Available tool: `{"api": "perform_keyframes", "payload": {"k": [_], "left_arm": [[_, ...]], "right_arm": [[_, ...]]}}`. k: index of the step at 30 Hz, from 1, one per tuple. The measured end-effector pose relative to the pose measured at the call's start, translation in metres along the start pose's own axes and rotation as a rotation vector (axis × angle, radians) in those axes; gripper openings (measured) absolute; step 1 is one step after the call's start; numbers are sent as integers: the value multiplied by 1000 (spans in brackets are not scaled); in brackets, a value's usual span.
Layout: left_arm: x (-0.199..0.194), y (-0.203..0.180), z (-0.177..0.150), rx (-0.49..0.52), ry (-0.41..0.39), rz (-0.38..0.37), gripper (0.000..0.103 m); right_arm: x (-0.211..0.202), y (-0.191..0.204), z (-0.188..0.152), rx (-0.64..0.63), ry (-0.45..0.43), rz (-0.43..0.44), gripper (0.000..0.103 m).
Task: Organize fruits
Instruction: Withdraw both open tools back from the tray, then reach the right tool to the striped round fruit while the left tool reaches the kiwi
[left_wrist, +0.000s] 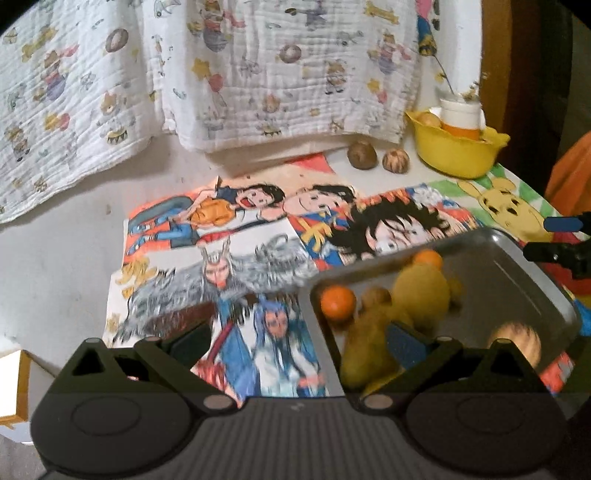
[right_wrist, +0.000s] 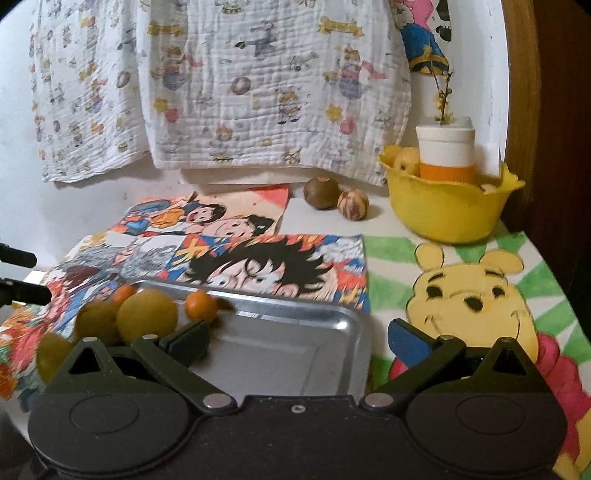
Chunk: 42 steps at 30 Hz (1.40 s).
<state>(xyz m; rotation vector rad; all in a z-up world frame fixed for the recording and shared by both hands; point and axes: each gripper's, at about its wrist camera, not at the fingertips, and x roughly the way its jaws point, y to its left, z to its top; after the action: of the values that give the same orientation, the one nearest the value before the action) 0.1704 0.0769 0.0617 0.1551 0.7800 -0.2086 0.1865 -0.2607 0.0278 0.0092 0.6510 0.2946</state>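
Both grippers were seen with fingers spread wide and nothing held between them. In the left wrist view, the left gripper (left_wrist: 295, 341) was poised low in the frame over the cartoon drawings (left_wrist: 229, 266), its right finger overlapping the near-left corner of the metal tray (left_wrist: 532, 266) at lower right. Inside the tray, blurred yellow-green fruits (left_wrist: 421, 291) were gathered with a small orange (left_wrist: 338, 302) at their left, a second orange (left_wrist: 427, 258) behind them, and a brown-striped round fruit (left_wrist: 517, 341) toward the tray's right. In the right wrist view, the right gripper (right_wrist: 297, 338) was held over the tray's right end, where the tray floor (right_wrist: 280, 343) lay bare; the fruits were clustered at the tray's left end, left of centre in the frame. Two brown round fruits (right_wrist: 334, 195) were left on the white table (right_wrist: 325, 221) in the upper middle, just left of a yellow bowl (right_wrist: 447, 214) at upper right, which held pale fruit and a white-and-orange container (right_wrist: 445, 155). A printed cloth (right_wrist: 221, 92) was draped across the top of both frames, and a yellow bear drawing (right_wrist: 472, 295) was spread at right.
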Motion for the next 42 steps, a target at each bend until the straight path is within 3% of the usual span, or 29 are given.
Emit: {"api": "perform_keyframes", "payload": {"k": [9, 16, 23, 34, 42], "left_arm": [[52, 5, 52, 21, -33, -17, 102], [103, -5, 111, 18, -84, -63, 102], [167, -27, 158, 33, -164, -165, 102], [270, -62, 202, 49, -117, -241, 102], [299, -71, 207, 42, -122, -287, 94]], "right_arm": [[38, 3, 44, -154, -27, -55, 102], [72, 5, 81, -237, -78, -28, 102], [137, -5, 92, -161, 33, 26, 102], [202, -28, 106, -146, 69, -118, 95], [232, -19, 106, -218, 101, -184, 85]]}}
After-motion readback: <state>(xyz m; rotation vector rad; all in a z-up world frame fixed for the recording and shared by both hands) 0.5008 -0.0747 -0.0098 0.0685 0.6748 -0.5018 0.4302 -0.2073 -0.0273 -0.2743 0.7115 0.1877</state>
